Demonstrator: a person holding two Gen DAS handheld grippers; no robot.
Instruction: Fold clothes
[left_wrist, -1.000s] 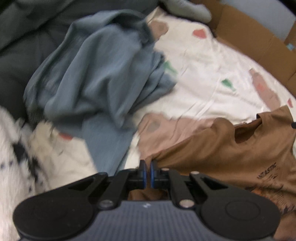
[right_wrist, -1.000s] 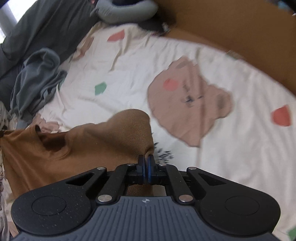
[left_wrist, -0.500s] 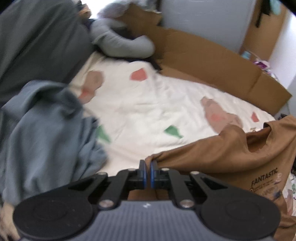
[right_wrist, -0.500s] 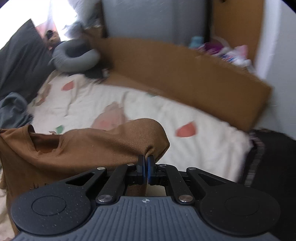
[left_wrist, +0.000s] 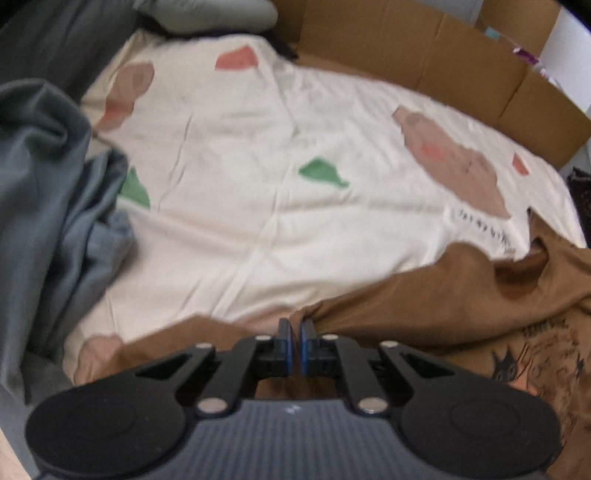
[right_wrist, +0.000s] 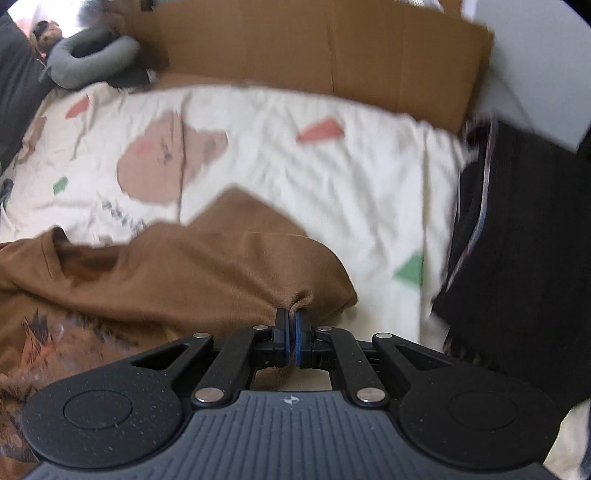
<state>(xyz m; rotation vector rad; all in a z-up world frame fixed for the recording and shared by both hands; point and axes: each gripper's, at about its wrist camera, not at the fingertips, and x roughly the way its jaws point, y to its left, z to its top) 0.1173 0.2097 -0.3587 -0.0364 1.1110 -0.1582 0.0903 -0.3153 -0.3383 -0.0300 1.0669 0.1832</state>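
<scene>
A brown T-shirt (left_wrist: 443, 295) with a dark print lies front up on a cream bedsheet (left_wrist: 258, 147). My left gripper (left_wrist: 294, 326) is shut on its left shoulder edge, low over the sheet. My right gripper (right_wrist: 290, 317) is shut on the other shoulder of the same brown T-shirt (right_wrist: 177, 273); a sleeve sticks out beyond it. The neck opening shows between the two grips in both views.
A crumpled blue-grey garment (left_wrist: 55, 192) lies at the left. Cardboard walls (right_wrist: 332, 55) line the far side of the bed. A grey neck pillow (right_wrist: 88, 59) sits at the far left corner. A dark folded pile (right_wrist: 517, 240) lies at the right.
Both grippers, still shut on the shirt's shoulders, lifted it off the bed and have brought it down and forward, so it now lies spread on the sheet.
</scene>
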